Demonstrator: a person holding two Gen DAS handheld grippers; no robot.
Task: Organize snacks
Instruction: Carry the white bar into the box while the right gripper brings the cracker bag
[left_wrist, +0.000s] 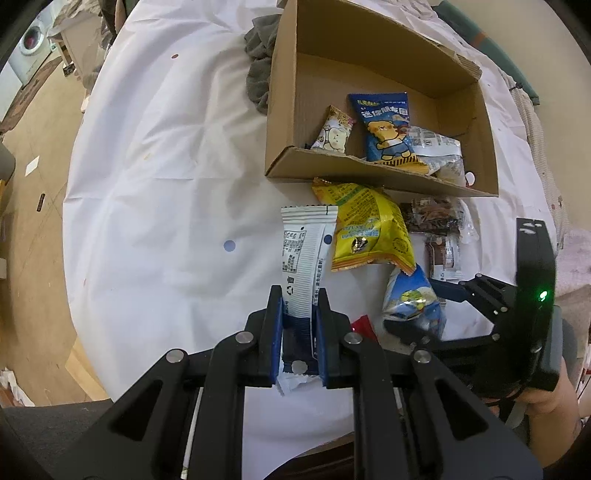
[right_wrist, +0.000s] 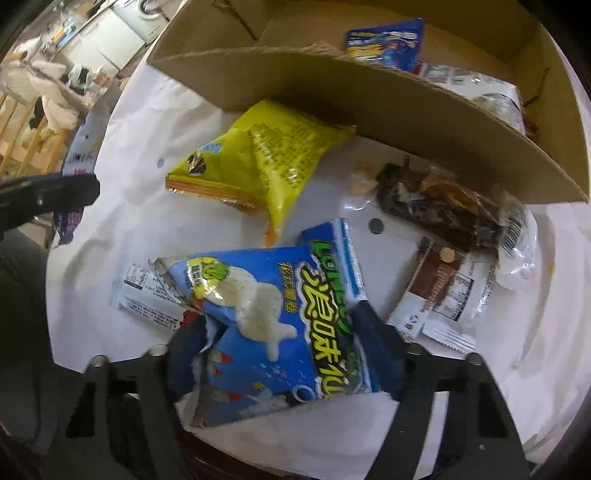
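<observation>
Left claw (left_wrist: 298, 306) clamps white wrapper (left_wrist: 306, 254), lengthwise toward box (left_wrist: 373, 173); right claw (right_wrist: 284, 325) seemingly pinching blue bag (right_wrist: 266, 314).

- The cardboard box (left_wrist: 461, 107) was plain brown.
- The tablecloth (left_wrist: 166, 184) was white with a few scattered blue dots.
- One snack bag (right_wrist: 273, 155) was yellow with an orange striped edge.
- Another bag (right_wrist: 273, 325) was blue, lettered in green and yellow.
- The wrapper (left_wrist: 303, 254) was white with black print.
- The cloth (left_wrist: 260, 55) was grey.
</observation>
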